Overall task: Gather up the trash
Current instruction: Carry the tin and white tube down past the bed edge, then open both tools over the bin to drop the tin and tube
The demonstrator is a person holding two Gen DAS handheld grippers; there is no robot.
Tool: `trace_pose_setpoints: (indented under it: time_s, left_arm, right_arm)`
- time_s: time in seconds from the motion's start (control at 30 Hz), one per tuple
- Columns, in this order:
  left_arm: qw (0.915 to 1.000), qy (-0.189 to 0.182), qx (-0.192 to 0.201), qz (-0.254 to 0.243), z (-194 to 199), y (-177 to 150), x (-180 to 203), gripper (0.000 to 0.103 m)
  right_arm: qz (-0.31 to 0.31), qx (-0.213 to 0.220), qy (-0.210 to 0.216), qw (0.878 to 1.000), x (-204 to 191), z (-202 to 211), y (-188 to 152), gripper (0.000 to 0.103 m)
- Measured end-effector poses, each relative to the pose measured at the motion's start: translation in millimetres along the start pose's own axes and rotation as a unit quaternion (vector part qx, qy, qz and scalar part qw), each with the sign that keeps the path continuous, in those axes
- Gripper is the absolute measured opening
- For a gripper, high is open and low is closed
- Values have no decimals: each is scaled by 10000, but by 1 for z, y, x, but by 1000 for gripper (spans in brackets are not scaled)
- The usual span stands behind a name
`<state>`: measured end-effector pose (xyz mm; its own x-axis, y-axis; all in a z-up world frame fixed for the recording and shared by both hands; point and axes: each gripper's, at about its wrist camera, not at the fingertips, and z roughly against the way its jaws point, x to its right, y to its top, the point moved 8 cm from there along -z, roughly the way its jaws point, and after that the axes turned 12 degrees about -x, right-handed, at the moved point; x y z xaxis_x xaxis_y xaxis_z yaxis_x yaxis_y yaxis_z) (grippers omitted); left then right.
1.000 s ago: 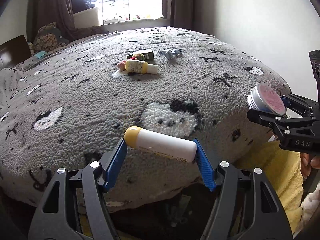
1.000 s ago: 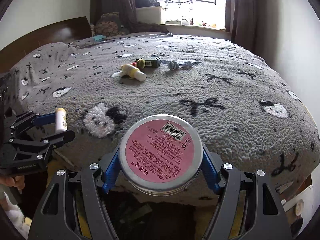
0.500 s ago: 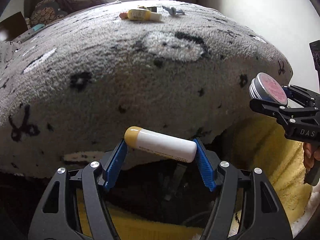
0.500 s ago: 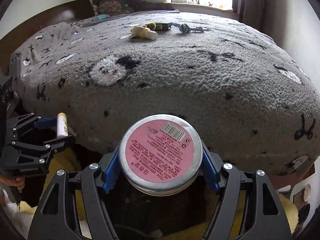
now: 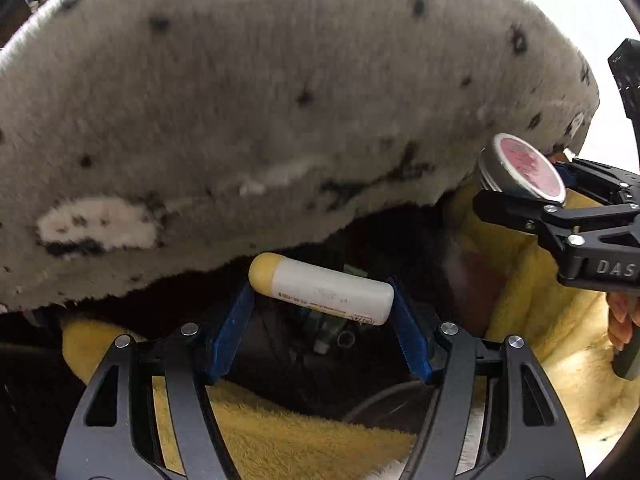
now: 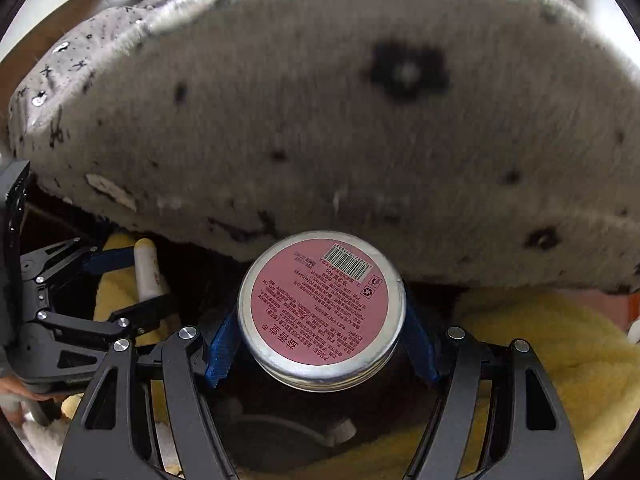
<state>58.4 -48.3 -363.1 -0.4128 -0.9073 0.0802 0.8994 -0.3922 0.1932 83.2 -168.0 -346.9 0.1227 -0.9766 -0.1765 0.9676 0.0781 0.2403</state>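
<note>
Both claws have dropped since the earlier frames: the top of the bed with its scattered items has slid out of sight, and each camera now faces the hanging edge of the grey blanket and the dark gap beneath it. From the left wrist, the left claw [image 5: 322,300] is clamped endwise on a white tube with a yellow cap [image 5: 320,292], blue pads pressing on both ends, the tube lying crosswise with its cap to the left. It hangs over a dark opening [image 5: 320,356] where a few small items show dimly, too dark to tell what they are; yellow fleece [image 5: 540,320] surrounds that opening. The grey blanket [image 5: 240,100] fills the upper part, blurred. At the right edge the right claw [image 5: 532,184] grips a round tin with a pink label [image 5: 524,168], and fingers of a hand [image 5: 622,320] show on its handle. From the right wrist, the right claw [image 6: 320,312] holds the round tin [image 6: 320,304] by its sides, barcode label facing the camera, just under the blanket's [image 6: 320,120] edge and above a dark space ringed by yellow fleece [image 6: 560,360]. At left, the left claw [image 6: 132,276] carries the white tube [image 6: 148,276]
</note>
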Motion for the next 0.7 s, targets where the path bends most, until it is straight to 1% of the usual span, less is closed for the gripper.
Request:
trace_pose_setpoints:
  time_s: [0.17, 0.37, 0.47, 0.7]
  left_arm:
    - [9995, -43, -305, 116, -22, -10, -6, 64]
    - [9969, -339, -700, 126, -44, -24, -1, 64]
    - [9959, -401, -800, 87, -51, -27, 2, 64]
    - [9956, -448, -815, 123, -56, -26, 4, 64]
  right_arm:
    - [-183, -262, 85, 9995, 4, -17, -7, 71]
    - [-283, -632, 308, 9971, 0, -36, -12, 71]
    - [-276, -747, 364, 9962, -2, -42, -14, 71]
    - [-177, -856, 364, 9955, -6, -50, -16, 71]
